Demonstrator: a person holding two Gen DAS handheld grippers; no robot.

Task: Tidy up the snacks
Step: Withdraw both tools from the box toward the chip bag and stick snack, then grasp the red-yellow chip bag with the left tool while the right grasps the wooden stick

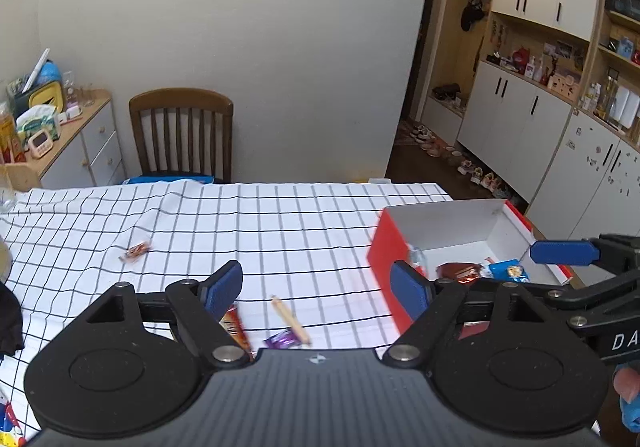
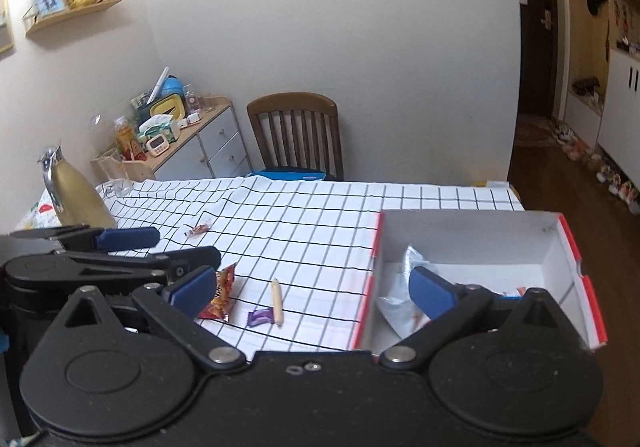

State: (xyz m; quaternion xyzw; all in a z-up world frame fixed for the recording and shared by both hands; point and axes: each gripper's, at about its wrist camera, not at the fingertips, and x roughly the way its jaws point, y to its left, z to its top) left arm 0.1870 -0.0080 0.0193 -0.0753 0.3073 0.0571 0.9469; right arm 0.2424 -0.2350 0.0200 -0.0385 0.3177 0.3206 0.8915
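Task partly done. Box (image 2: 472, 231) (red outside, white inside) sits on the checked tablecloth (image 1: 280, 215), ahead and right of both claws, and holds several snacks already: a dark red packet (image 1: 458, 270), a blue wrapper (image 1: 508, 271), a clear bag (image 2: 400, 307) (others too hidden to name)

Left on the cloth:
- orange-red packet (image 2: 220, 293), touching or just under the left finger of the left claw (image 1: 316, 283)
- purple candy (image 2: 259, 316), between the two claws, close in front
- tan stick snack (image 2: 277, 301), just beside the purple candy
- small orange candy (image 1: 136, 250), well ahead and left

Left claw released, nothing between its jaws. Right claw (image 2: 312, 287) spread wide, empty, its right finger over the box

Judgement: four pieces to go
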